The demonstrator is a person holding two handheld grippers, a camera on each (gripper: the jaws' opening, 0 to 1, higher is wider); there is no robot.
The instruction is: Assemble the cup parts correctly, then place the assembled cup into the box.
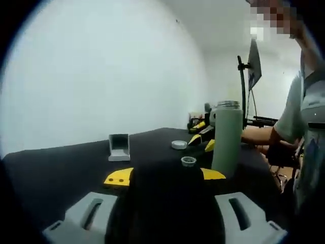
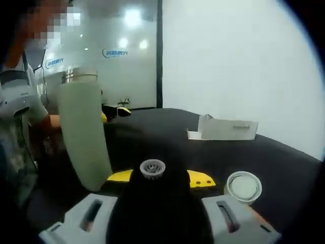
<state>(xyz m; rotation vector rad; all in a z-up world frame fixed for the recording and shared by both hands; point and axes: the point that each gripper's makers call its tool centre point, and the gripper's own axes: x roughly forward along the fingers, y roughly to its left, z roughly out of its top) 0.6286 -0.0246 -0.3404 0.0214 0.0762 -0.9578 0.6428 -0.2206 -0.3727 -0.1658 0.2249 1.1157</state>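
Observation:
A tall pale green cup body [image 1: 226, 140] with a metal threaded rim stands upright on the black table [image 1: 66, 168]. It appears again in the right gripper view as the cup body [image 2: 84, 137], at the left. A small grey strainer piece [image 1: 188, 161] lies left of the cup body. A round white lid [image 1: 179, 145] lies farther back. My left gripper [image 1: 165, 176] is open, its yellow tips wide apart and short of the strainer. My right gripper [image 2: 160, 178] is open too. The strainer [image 2: 152, 168] lies just ahead of it, and the lid [image 2: 244, 186] is to its right.
A small open white box [image 1: 119, 148] stands at the table's left, seen as the box [image 2: 223, 129] far right in the right gripper view. A person [image 1: 304, 112] sits close beside the cup body. Yellow-and-black gear [image 1: 199, 127] lies at the far table edge.

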